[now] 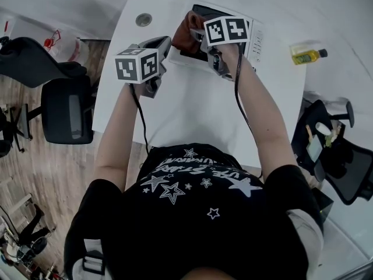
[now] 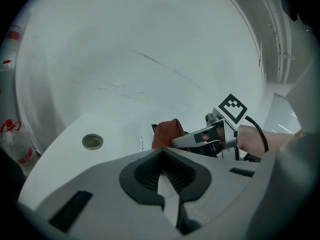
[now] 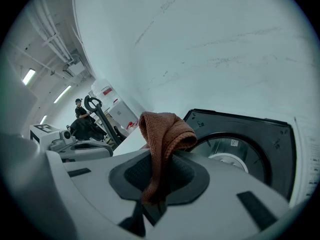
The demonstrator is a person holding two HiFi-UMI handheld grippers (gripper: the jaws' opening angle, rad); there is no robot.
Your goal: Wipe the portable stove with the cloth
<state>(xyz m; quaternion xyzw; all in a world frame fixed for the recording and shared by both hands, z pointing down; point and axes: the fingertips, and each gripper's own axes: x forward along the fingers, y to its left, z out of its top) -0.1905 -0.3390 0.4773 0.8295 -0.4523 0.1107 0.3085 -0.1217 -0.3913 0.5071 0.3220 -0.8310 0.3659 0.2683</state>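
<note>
Left claw (image 1: 158, 50) pressed together with nothing in it, held over the white bench (image 1: 192, 109) near the stove's left edge. Right claw (image 3: 159, 184) is pinching the brown cloth (image 3: 162, 134), which bunches up past the jaw tips over the left part of the stove (image 3: 250, 134). Can't tell if the cloth touches the stove top. Stove sits at the bench's far end. Round grommet (image 1: 143, 20) to its left, yellow bottle (image 1: 307, 54) well off to the right.
</note>
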